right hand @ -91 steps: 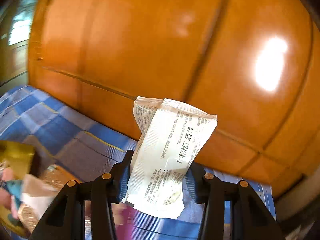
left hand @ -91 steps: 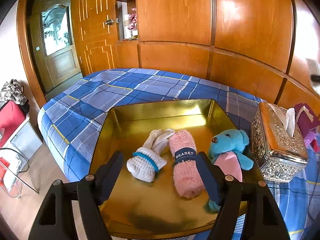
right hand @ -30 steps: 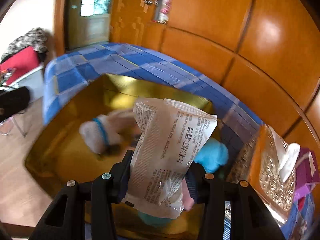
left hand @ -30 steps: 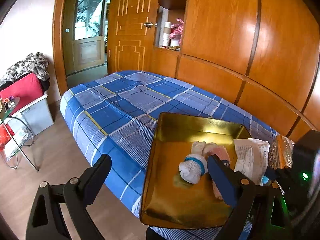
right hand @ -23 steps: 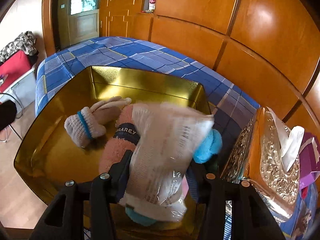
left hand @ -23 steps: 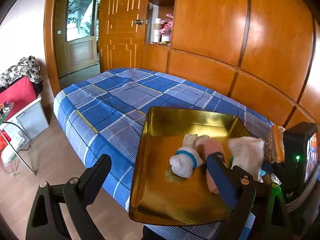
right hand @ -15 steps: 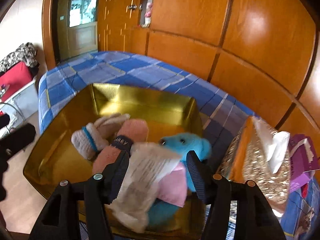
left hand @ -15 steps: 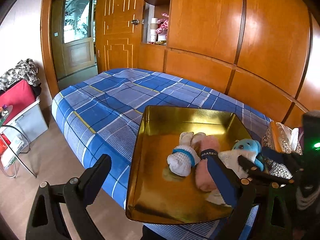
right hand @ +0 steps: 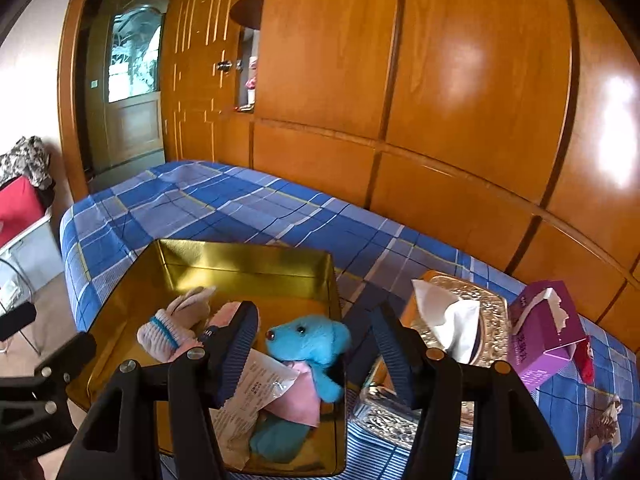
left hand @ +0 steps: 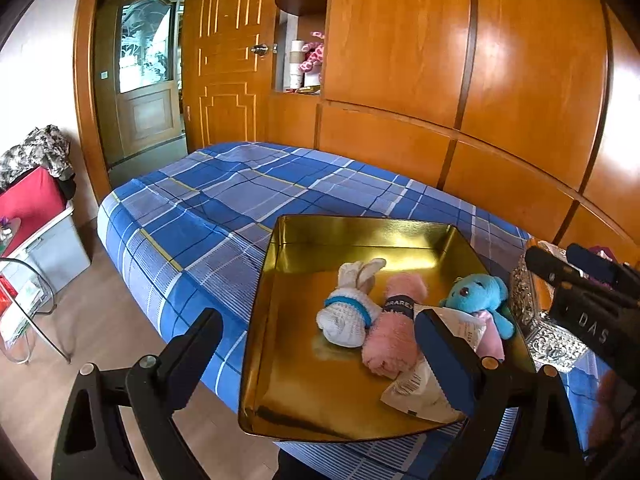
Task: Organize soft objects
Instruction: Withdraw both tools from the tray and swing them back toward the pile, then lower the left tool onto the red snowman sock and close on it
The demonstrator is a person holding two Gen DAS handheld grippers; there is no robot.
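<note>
Below our right gripper (right hand: 314,344) sits the gold tray (right hand: 248,258) on the checked bedspread (right hand: 240,208), and the white packet (right hand: 256,392) now lies in it, loose, slanted across the pink roll (left hand: 394,336) and the pink front of the blue bear (right hand: 308,344). Our right jaws have just been opening; they stand spread with nothing between them, the packet under and a little left of the left finger. Its long axis runs from the tray's near edge toward the bear, roughly along the line we point. The rabbit-shaped sock (left hand: 350,312) lies just left of the roll, touching it. Our left gripper (left hand: 320,354) hangs wide apart and empty above the tray's near left corner, with bare gold floor under it, so we judge the left hand has the freer room on that side. To our right the silver tissue box (right hand: 452,320) stands just beside the tray wall, and the purple carton (right hand: 548,332) lies beyond it, nearer the right hand. We judge that any further soft thing lies that way, past the tray's right wall, which we must clear.
</note>
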